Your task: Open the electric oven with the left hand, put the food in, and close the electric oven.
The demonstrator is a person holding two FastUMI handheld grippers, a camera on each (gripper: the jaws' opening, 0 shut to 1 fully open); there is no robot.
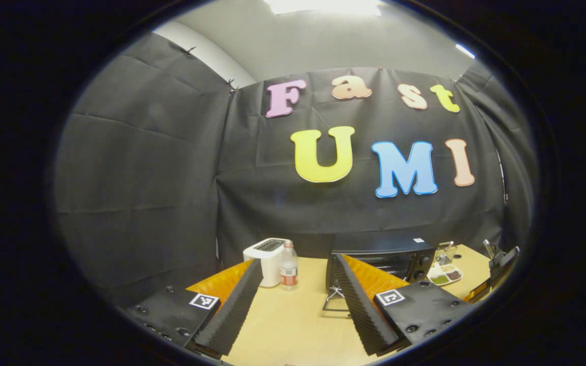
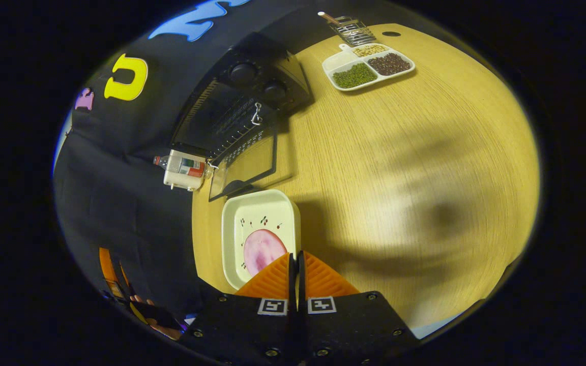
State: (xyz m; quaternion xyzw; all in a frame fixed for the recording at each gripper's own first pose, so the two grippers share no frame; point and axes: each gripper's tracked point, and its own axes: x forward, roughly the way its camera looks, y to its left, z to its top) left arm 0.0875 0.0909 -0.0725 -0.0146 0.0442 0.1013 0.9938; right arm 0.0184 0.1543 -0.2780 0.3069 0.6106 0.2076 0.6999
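Your right gripper (image 2: 295,262) clamps the white dish's (image 2: 252,213) rim, pink food (image 2: 261,250) inside. Your left gripper (image 1: 298,290) gapes wide; oven (image 1: 394,254) door (image 2: 244,165) down.

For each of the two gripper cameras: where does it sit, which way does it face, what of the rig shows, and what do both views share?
Left gripper view: rides the left gripper, level over the table, facing the booth wall; fingers spread.
Right gripper view: rides the right gripper, looking down, rolled sideways; fingers closed on the white dish rim.
Shared: oven with its door down, bean tray, toaster, bottle.
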